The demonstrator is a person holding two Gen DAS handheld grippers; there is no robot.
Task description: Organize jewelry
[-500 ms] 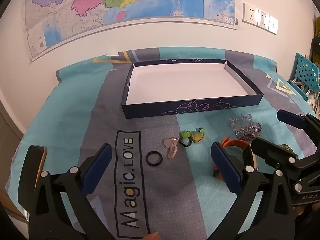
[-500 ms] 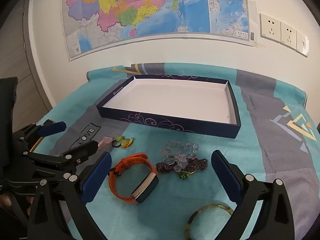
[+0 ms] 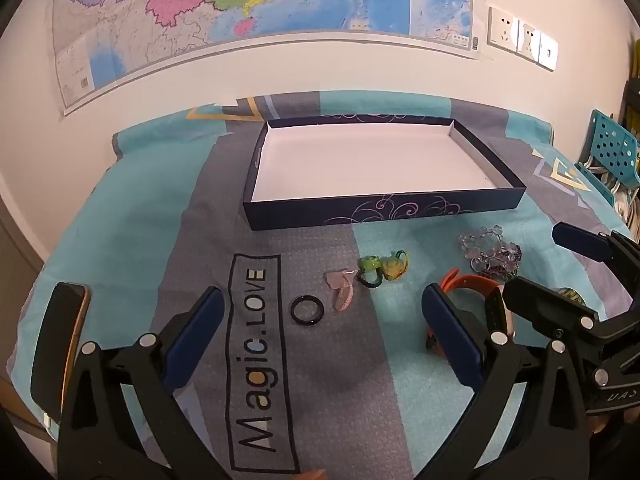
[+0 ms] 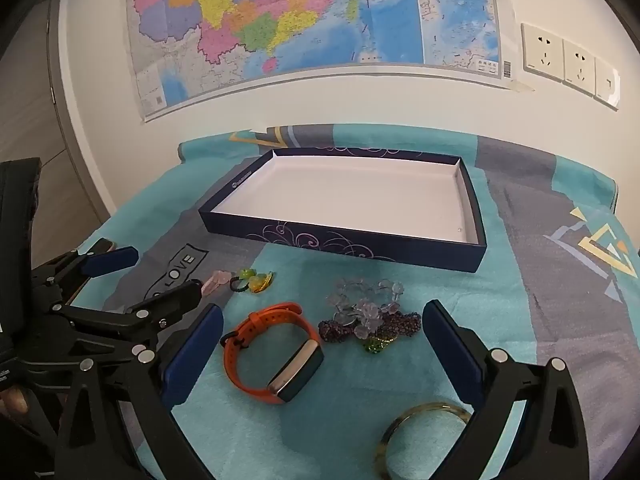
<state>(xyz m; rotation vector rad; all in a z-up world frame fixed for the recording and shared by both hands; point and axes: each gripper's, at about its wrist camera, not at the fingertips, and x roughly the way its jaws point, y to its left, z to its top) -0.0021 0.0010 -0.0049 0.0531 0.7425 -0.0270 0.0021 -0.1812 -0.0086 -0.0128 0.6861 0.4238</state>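
Note:
A dark blue box [image 3: 360,216] [image 4: 344,242] with a white, bare inside lies at the far side of the cloth. In front of it lie a black ring [image 3: 306,311], a pink hair tie [image 3: 342,286], green and yellow hair ties [image 3: 382,266] [image 4: 254,280], a clear and purple bead bracelet [image 3: 490,254] [image 4: 370,316], an orange wristband watch [image 4: 276,356] [image 3: 472,282] and a yellowish bangle [image 4: 420,436]. My left gripper [image 3: 322,334] hovers open just short of the black ring. Above the watch and beads my right gripper [image 4: 322,346] stands open.
The table wears a teal and grey cloth [image 3: 256,360] printed "Magic.LOVE". A phone-like dark slab [image 3: 60,340] lies at the cloth's left edge. A map [image 4: 312,20] and wall sockets [image 4: 568,60] are on the wall behind. A teal perforated chair [image 3: 612,152] stands far right.

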